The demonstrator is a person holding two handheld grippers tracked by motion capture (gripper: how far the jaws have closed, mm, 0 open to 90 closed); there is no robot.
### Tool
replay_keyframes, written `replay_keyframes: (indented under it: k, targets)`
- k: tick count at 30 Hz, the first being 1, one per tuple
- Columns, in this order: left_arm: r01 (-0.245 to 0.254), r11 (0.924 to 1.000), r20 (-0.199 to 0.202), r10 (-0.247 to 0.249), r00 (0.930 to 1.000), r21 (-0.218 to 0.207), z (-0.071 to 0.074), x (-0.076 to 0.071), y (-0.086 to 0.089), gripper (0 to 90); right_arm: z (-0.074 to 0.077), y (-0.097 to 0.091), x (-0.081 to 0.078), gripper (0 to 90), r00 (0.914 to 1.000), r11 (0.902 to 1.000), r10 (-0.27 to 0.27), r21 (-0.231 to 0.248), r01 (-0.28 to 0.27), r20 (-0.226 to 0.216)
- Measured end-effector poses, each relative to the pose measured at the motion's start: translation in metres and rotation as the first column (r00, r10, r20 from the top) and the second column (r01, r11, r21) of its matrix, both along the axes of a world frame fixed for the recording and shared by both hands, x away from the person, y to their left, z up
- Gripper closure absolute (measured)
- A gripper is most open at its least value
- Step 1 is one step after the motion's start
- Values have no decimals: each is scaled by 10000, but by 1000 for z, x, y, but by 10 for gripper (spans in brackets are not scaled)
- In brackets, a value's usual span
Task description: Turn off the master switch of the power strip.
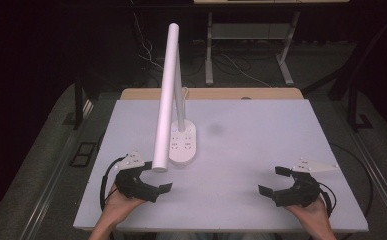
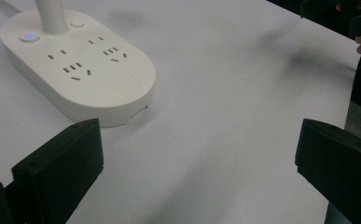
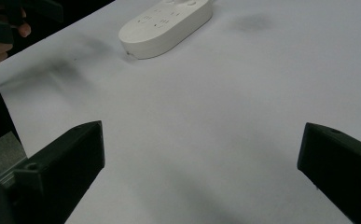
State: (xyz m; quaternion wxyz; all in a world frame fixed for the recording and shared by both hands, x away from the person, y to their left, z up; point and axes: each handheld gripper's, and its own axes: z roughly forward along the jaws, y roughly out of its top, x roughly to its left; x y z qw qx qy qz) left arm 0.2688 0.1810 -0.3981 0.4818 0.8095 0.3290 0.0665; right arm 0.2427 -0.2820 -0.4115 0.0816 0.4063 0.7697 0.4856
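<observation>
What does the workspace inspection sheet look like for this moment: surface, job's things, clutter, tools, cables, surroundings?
Surface: white table, bare apart from a faint dark smudge.
Job's things: white desk lamp on an oval socket base, blue light lit on the base.
Clutter: nothing seen.
Tools: left tool open, near the lamp head; right tool open; both hold nothing.
Cables: a black cable loops from each tool; white lamp cord runs off the far edge.
Surroundings: dark floor, desk legs, loose cables behind.

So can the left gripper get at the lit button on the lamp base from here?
Probably yes. The left gripper is open and close to the lamp base, with bare table between them. The lit button sits at the far end beside the stem, which may crowd it.
</observation>
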Motion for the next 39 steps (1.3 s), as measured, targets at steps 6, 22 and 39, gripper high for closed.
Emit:
replay_keyframes:
  k: [6, 22, 39]
  targets:
    - [-106, 9999, -81, 105, 9999, -132, 6, 7, 6, 1, 0, 0, 0, 0, 10000, 10000, -18, -42, 18, -22]
    - [-388, 9991, -91, 390, 9992, 182, 23, 33, 17, 11, -1, -1, 1, 0, 10000, 9999, -18, -126, 18, 10]
    - [-497, 9970, -167, 508, 9986, 592, 36, 59, 21, 12, -2, -1, 1, 0, 10000, 9999, -22, -153, 22, 0]
